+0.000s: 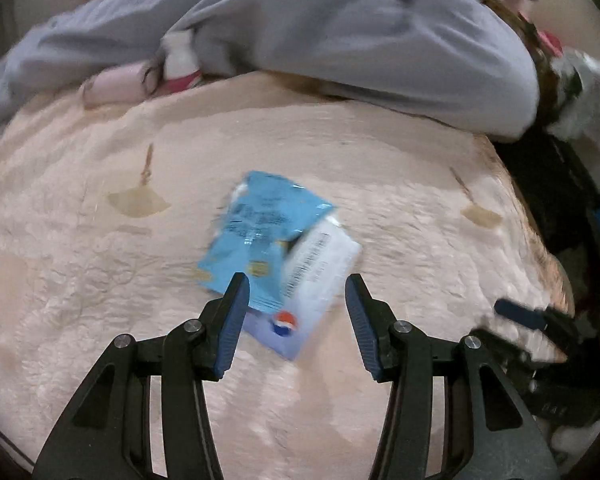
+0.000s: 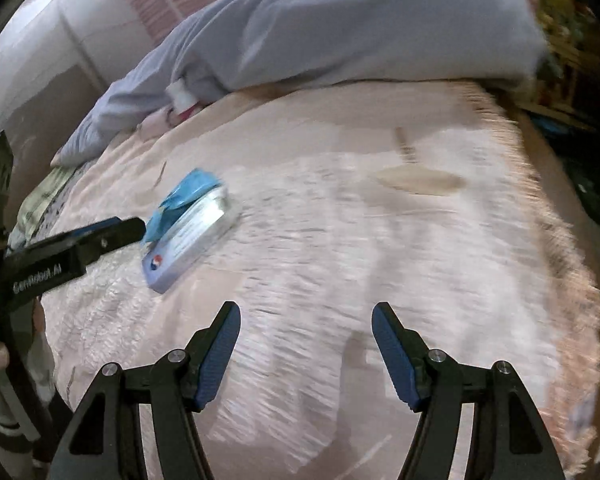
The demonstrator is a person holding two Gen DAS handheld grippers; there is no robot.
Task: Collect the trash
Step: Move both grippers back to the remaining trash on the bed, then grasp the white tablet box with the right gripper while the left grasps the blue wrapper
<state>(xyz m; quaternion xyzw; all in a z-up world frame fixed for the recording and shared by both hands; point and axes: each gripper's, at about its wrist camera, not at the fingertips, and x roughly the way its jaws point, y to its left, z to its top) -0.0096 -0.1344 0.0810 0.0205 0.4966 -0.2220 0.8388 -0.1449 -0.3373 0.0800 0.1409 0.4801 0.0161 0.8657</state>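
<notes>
Where wrappers [image 1: 276, 252] lie, diagonal (overlapping).

Bedspread [image 1: 100, 280]: pale pink cloth, matt, nubbly quilted texture; frayed fringe along its right edge in the right wrist view.

Blue wrapper [image 1: 256, 232], frame centre: thin plastic film, glossy, creased.

White label [image 1: 320, 276] partly under it: smooth, slight sheen (paper or film, cannot tell).

Grey blanket [image 1: 340, 32], top of frame: soft matt cloth, loosely folded.

Left gripper [image 1: 296, 312]: matt black plastic arms, blue ribbed pads, bright metal pivot pins. Right gripper [image 2: 306, 344]: same finish.
</notes>
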